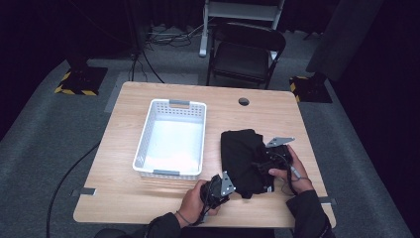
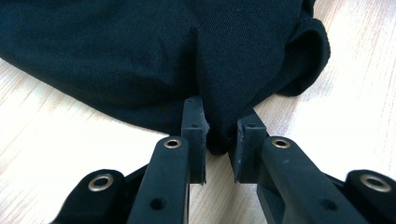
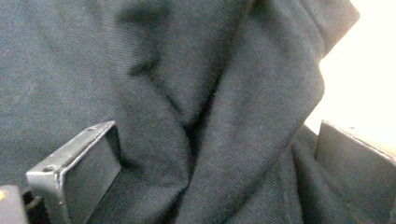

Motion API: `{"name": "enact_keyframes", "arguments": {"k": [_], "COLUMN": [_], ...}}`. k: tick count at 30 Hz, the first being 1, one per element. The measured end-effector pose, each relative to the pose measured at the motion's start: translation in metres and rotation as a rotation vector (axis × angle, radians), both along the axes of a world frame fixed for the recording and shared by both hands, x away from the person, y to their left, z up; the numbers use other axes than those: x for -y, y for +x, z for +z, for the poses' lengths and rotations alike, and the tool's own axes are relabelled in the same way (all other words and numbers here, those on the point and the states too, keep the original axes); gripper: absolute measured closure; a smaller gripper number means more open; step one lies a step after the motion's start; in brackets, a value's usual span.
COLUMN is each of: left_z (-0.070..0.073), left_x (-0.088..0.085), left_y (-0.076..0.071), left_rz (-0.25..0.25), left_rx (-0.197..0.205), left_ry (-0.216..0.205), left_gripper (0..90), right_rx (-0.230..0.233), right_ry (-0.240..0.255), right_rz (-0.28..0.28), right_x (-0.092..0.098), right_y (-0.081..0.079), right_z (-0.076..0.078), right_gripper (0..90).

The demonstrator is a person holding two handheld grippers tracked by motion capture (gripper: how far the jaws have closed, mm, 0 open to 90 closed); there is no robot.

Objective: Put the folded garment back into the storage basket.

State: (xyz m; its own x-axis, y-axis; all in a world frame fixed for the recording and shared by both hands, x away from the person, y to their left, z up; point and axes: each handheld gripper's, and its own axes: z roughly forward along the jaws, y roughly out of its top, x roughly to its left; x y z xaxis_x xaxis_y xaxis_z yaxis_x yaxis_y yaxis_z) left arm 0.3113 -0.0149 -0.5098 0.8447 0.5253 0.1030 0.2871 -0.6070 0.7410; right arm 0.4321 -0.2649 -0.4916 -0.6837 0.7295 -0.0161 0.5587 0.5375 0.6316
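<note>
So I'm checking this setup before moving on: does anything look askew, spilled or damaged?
Nothing is spilled or damaged. The black garment lies bunched and creased on the table rather than flat, beside the white basket. The left hand-held gripper pinches its edge.

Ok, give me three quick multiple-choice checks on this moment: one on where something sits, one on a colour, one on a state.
1. Where is the white basket relative to the black garment in the high view?
A. to its left
B. to its right
C. on top of it

2. What colour is the garment?
A. white
B. red
C. black

3. How does the left gripper stand?
A. wide open above the table
B. shut on a fold of the garment
C. shut on the basket rim

Answers:
1 A, the basket lies left of the garment on the table.
2 C, the cloth is black in every view.
3 B, the left gripper view shows cloth pinched between its jaws.
</note>
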Motion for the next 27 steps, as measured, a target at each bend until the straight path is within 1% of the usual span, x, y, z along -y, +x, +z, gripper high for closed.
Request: {"name": "enact_keyframes", "arguments": {"k": [1, 2, 3, 5, 6, 7, 9, 10, 11, 12, 13, 14, 15, 16, 17, 18, 19, 20, 21, 22, 23, 24, 25, 26, 27], "left_z": [0.000, 0.000, 0.000, 0.000, 0.000, 0.000, 0.000, 0.000, 0.000, 0.000, 0.000, 0.000, 0.000, 0.000, 0.000, 0.000, 0.000, 0.000, 0.000, 0.000, 0.000, 0.000, 0.000, 0.000, 0.000], "left_x": [0.000, 0.000, 0.000, 0.000, 0.000, 0.000, 0.000, 0.000, 0.000, 0.000, 0.000, 0.000, 0.000, 0.000, 0.000, 0.000, 0.000, 0.000, 0.000, 0.000, 0.000, 0.000, 0.000, 0.000, 0.000], "left_y": [0.000, 0.000, 0.000, 0.000, 0.000, 0.000, 0.000, 0.000, 0.000, 0.000, 0.000, 0.000, 0.000, 0.000, 0.000, 0.000, 0.000, 0.000, 0.000, 0.000, 0.000, 0.000, 0.000, 0.000, 0.000], "left_rz": [0.000, 0.001, 0.001, 0.001, 0.000, 0.000, 0.001, -0.001, 0.000, 0.001, 0.001, 0.001, 0.001, 0.001, 0.001, 0.000, 0.000, -0.001, -0.001, -0.003, -0.003, -0.002, -0.002, 0.000, 0.000], "left_rx": [0.000, 0.003, 0.003, 0.003, 0.003, 0.002, 0.004, 0.001, 0.001, 0.004, 0.004, 0.004, 0.004, 0.003, 0.003, 0.006, 0.006, 0.003, 0.003, 0.000, 0.000, 0.001, 0.001, 0.004, 0.004], "left_ry": [0.000, 0.000, 0.000, 0.000, 0.000, 0.000, 0.000, 0.000, 0.001, 0.000, 0.000, 0.000, 0.000, 0.000, 0.000, 0.002, 0.002, 0.001, 0.001, 0.000, 0.000, 0.000, 0.000, 0.002, 0.002], "left_gripper": [77.8, 77.8, 77.8, 77.8, 77.8, 77.8, 77.8, 77.8, 77.8, 77.7, 77.7, 77.6, 77.6, 77.6, 77.6, 77.7, 77.7, 77.8, 77.8, 77.8, 77.8, 77.8, 77.7, 77.6, 77.5], "right_rx": [0.000, -0.015, -0.015, -0.044, -0.044, -0.054, -0.052, -0.051, -0.051, -0.054, -0.054, -0.059, -0.059, -0.066, -0.066, -0.079, -0.079, -0.080, -0.080, -0.075, -0.075, -0.062, -0.062, -0.051, -0.051], "right_ry": [0.000, 0.012, 0.012, 0.049, 0.049, 0.064, 0.077, 0.080, 0.080, 0.086, 0.086, 0.094, 0.094, 0.105, 0.105, 0.119, 0.119, 0.123, 0.123, 0.125, 0.125, 0.121, 0.121, 0.117, 0.117], "right_rz": [0.000, 0.000, 0.000, -0.006, -0.006, -0.007, -0.003, 0.013, 0.013, 0.023, 0.023, 0.041, 0.041, 0.067, 0.067, 0.085, 0.085, 0.091, 0.091, 0.093, 0.093, 0.092, 0.092, 0.097, 0.097], "right_x": [0.000, 0.001, 0.001, 0.004, 0.004, 0.006, 0.007, 0.007, 0.007, 0.007, 0.007, 0.007, 0.007, 0.006, 0.006, 0.007, 0.007, 0.006, 0.006, 0.006, 0.006, 0.006, 0.006, 0.006, 0.006], "right_y": [0.000, 0.001, 0.001, 0.003, 0.003, 0.004, 0.004, 0.003, 0.003, 0.001, 0.001, 0.000, 0.000, -0.002, -0.002, -0.002, -0.002, -0.003, -0.003, -0.005, -0.005, -0.006, -0.006, -0.008, -0.008], "right_z": [0.000, -0.003, -0.003, -0.007, -0.007, -0.008, -0.009, -0.008, -0.008, -0.006, -0.006, -0.005, -0.005, -0.003, -0.003, -0.001, -0.001, -0.001, -0.001, 0.001, 0.001, 0.002, 0.002, 0.003, 0.003], "right_gripper": [1.1, 1.1, 1.1, 1.2, 1.2, 1.4, 2.5, 6.9, 6.9, 12.6, 12.6, 21.2, 21.2, 32.9, 32.9, 41.3, 41.3, 47.9, 47.9, 54.5, 54.5, 61.0, 61.0, 64.2, 64.2]}}
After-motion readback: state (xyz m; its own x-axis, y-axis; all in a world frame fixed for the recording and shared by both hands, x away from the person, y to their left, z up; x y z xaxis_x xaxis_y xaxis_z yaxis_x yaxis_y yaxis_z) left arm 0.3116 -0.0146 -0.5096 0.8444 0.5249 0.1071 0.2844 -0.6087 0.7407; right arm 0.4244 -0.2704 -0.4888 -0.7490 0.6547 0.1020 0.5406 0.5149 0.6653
